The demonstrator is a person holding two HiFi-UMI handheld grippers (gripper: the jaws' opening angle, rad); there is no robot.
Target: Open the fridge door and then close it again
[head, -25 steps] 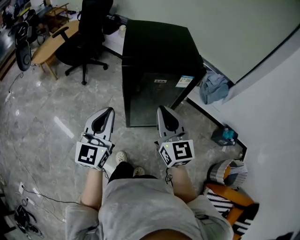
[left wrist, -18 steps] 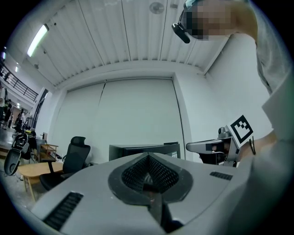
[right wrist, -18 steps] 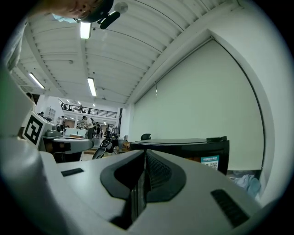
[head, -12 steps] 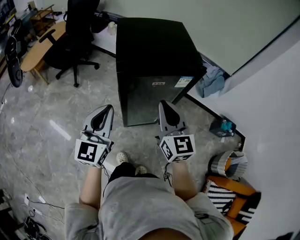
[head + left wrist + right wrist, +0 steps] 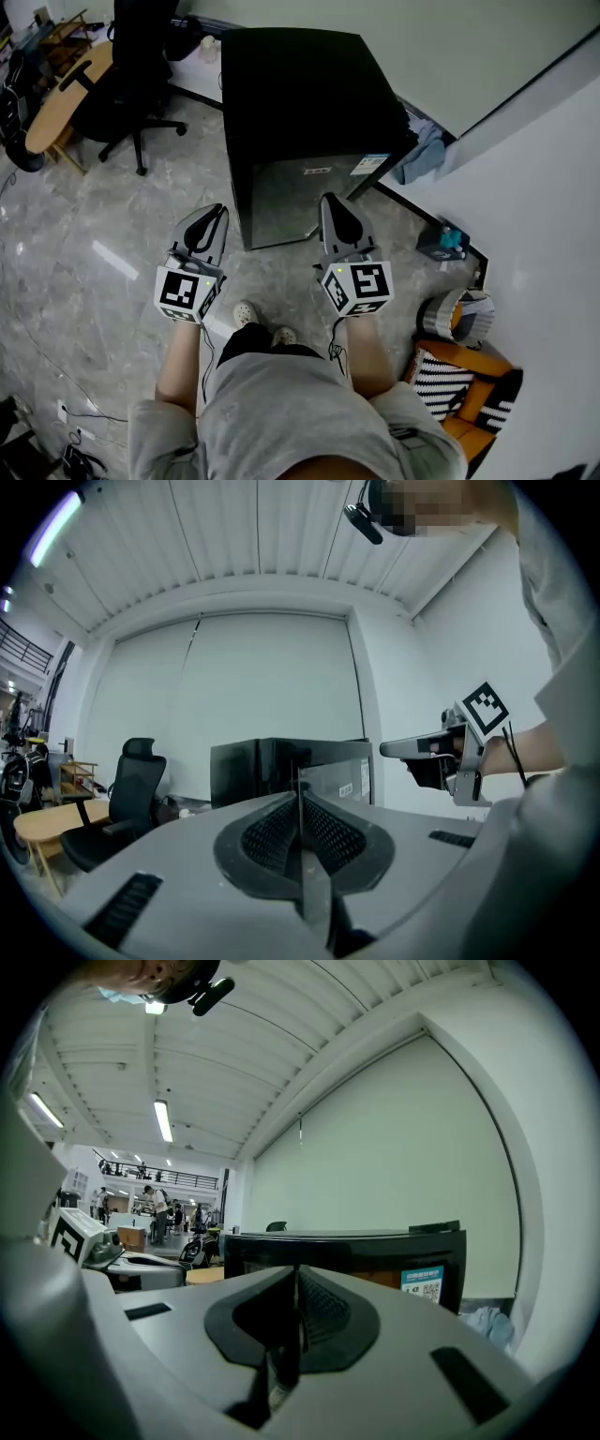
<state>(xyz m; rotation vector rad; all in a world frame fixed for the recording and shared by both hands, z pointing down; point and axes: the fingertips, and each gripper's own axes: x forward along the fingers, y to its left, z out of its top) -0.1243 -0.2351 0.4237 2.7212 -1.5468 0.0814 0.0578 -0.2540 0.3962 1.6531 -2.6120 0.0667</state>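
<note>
A small black fridge (image 5: 300,94) stands on the floor against the far wall, its glossy door (image 5: 300,197) closed and facing me, with stickers near its top edge. It shows ahead as the fridge (image 5: 281,766) in the left gripper view and the fridge (image 5: 375,1251) in the right gripper view. My left gripper (image 5: 217,212) hovers just short of the door's left lower corner, jaws shut and empty. My right gripper (image 5: 330,201) hovers in front of the door's right part, jaws shut and empty. Neither touches the fridge.
A black office chair (image 5: 136,75) and a wooden desk (image 5: 56,103) stand at the far left. Blue cloth (image 5: 422,155) lies right of the fridge by the white wall (image 5: 534,187). A striped bag (image 5: 459,394) and a small box (image 5: 442,242) sit at right. Cables (image 5: 56,412) trail on the marble floor.
Both grippers have moved forward toward the fridge, which now sits closer and more central in the head view. The jaws stayed shut.
</note>
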